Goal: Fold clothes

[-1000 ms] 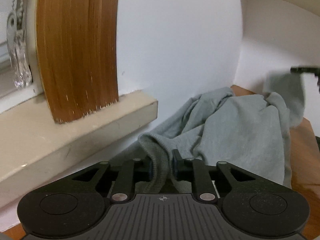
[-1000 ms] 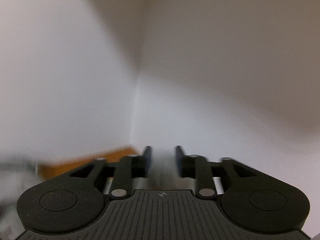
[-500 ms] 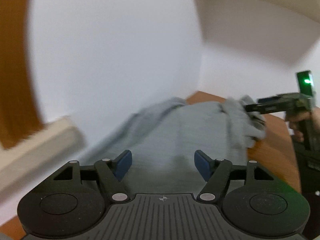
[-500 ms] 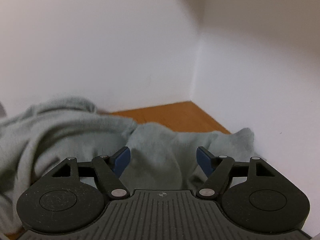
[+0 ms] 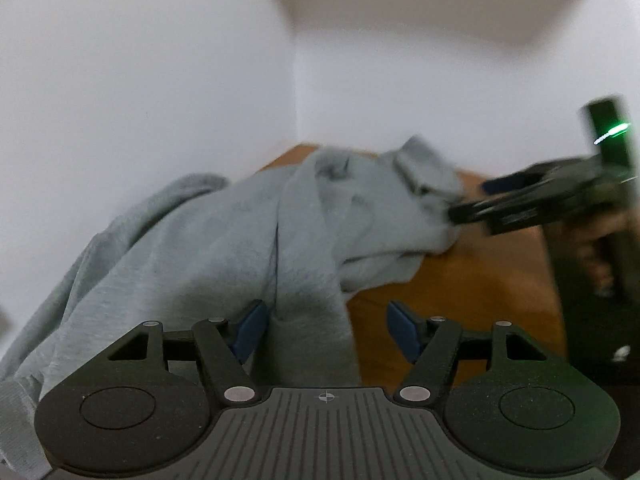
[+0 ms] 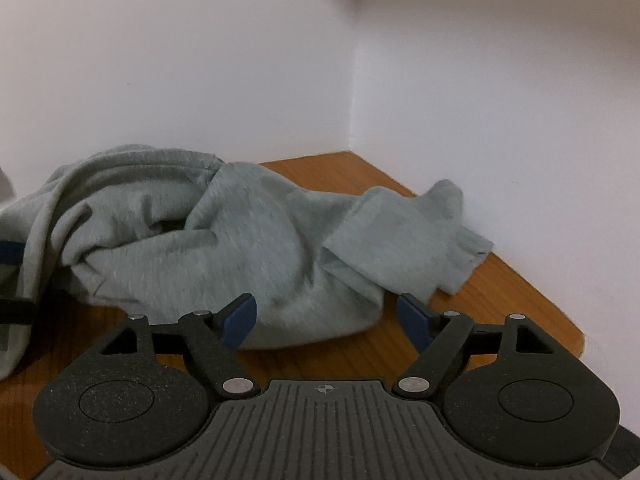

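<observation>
A crumpled grey garment (image 5: 224,248) lies on the wooden table (image 5: 460,292) in a white corner. My left gripper (image 5: 327,330) hovers at its near edge. Its jaws stand wide and are closing slightly, with a hanging fold between them beside the left pad, not pinched. In the right wrist view the same garment (image 6: 240,248) spreads out with a cuffed end (image 6: 420,232) toward the wall. My right gripper (image 6: 328,320) is low over its front edge, its jaws opening, with cloth lying under the gap and nothing gripped. It also shows blurred from the left view, the right gripper (image 5: 472,210) touching the garment's far end.
White walls close the table (image 6: 500,292) at the back and right. A hand (image 5: 592,240) holds the right gripper's handle with its green light. Bare wood shows in front of the garment. The left gripper's fingers (image 6: 10,254) peek in at the left edge.
The left gripper let go of the fold it was pinching, opened, and swung right, away from the window ledge. The right gripper opened too and tipped down, bringing the garment into view.
</observation>
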Motion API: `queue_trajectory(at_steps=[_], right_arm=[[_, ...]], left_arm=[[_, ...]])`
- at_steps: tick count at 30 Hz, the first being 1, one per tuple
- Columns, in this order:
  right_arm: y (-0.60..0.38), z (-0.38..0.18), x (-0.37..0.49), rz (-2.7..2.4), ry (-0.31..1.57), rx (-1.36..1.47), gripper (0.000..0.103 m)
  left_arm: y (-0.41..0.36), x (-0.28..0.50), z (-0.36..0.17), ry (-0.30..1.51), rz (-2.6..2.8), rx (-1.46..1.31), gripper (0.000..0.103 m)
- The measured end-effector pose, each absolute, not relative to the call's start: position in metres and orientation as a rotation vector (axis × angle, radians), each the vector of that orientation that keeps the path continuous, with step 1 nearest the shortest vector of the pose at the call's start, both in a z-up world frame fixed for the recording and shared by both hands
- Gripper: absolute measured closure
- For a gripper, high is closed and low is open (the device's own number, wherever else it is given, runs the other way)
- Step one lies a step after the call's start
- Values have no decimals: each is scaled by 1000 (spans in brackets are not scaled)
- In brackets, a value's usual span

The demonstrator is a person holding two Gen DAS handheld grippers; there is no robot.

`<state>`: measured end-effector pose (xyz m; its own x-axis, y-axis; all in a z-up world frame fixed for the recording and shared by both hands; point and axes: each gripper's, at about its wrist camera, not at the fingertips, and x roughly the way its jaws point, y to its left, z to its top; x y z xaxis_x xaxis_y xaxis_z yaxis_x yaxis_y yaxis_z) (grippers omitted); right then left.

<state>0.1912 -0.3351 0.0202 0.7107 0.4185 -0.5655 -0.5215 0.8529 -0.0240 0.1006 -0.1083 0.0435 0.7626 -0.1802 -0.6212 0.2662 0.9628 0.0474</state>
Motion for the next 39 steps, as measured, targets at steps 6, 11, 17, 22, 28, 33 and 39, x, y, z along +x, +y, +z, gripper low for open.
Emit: queue_trajectory(at_steps=[6, 11, 17, 22, 28, 33, 39], right_arm=[[-347, 25, 179, 541, 565, -185, 24], [-344, 31, 176, 549, 567, -160, 24], [-335, 45, 177, 548, 566, -68, 24], [-324, 58, 173, 530, 559, -30, 24], [-316, 59, 175, 510, 602, 45, 23], [-311, 52, 185, 487, 632, 67, 22], [-313, 43, 206, 456, 672, 97, 19]], left_arm=[[-94, 116, 27, 709, -247, 84, 97], [-88, 94, 38, 678, -322, 51, 98], [-94, 48, 60, 649, -452, 35, 98], [-106, 7, 67, 659, -551, 54, 98], [-91, -8, 67, 677, -502, 22, 94], [-62, -14, 70, 667, -407, -10, 70], [-30, -2, 73, 648, -342, -64, 51]])
